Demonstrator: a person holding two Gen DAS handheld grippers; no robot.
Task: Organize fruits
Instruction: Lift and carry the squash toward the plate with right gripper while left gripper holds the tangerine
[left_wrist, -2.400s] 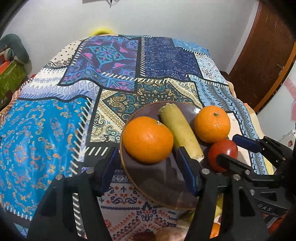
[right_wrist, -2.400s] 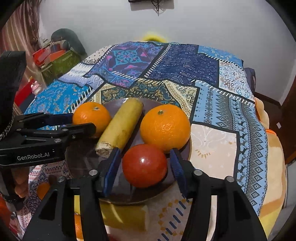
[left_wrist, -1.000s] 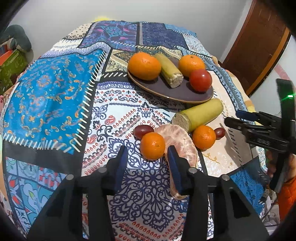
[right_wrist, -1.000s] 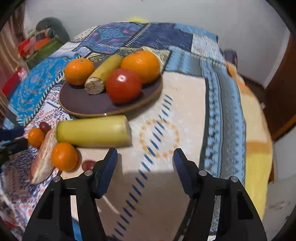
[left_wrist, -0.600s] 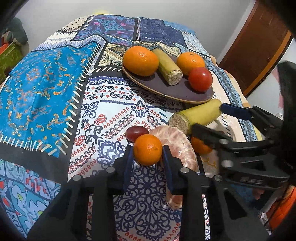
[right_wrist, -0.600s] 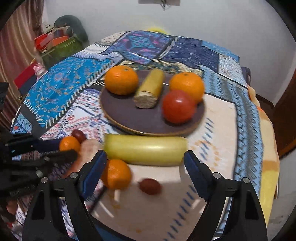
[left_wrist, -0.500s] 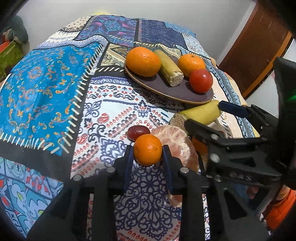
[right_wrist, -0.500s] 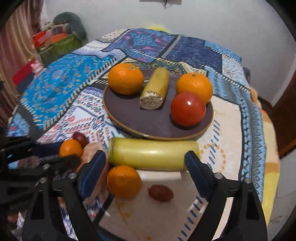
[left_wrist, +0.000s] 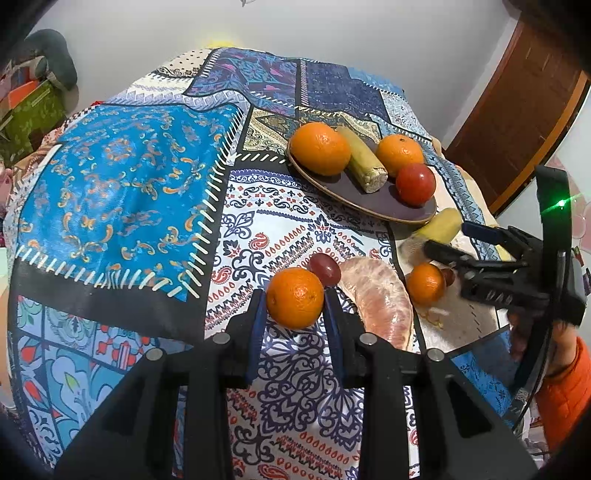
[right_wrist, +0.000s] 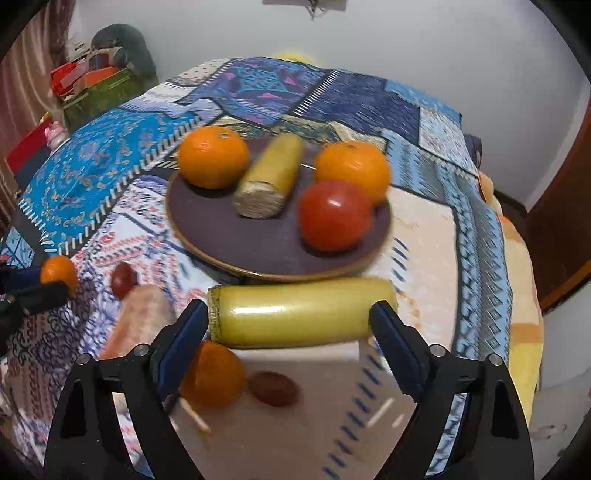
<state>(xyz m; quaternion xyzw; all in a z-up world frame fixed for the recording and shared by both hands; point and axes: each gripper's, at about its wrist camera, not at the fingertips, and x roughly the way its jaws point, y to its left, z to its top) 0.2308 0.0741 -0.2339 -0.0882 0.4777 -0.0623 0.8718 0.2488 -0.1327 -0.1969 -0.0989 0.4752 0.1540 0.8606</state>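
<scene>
1. Patchwork cloth in blues, whites and dark prints covers the whole surface, with a pale wall behind and a brown door at the right of the left wrist view.
2. On the cloth sits a dark round plate carrying two oranges, a red tomato and a short yellow-green stalk piece with a fibrous cut end.
3. The left gripper pinches a small orange mandarin, glossy and dimpled, between its blue pads, close over the cloth.
4. Just behind that fruit lies a dark red grape, and beside it a peeled pinkish citrus segment.
5. The right gripper is spread wide and its jaws are closing around a long, smooth yellow-green stalk lying crosswise just in front of the plate; the pads stand at its two ends, and contact is not clear.
6. Nearer than the stalk rest another small mandarin and a second grape, both blurred.
</scene>
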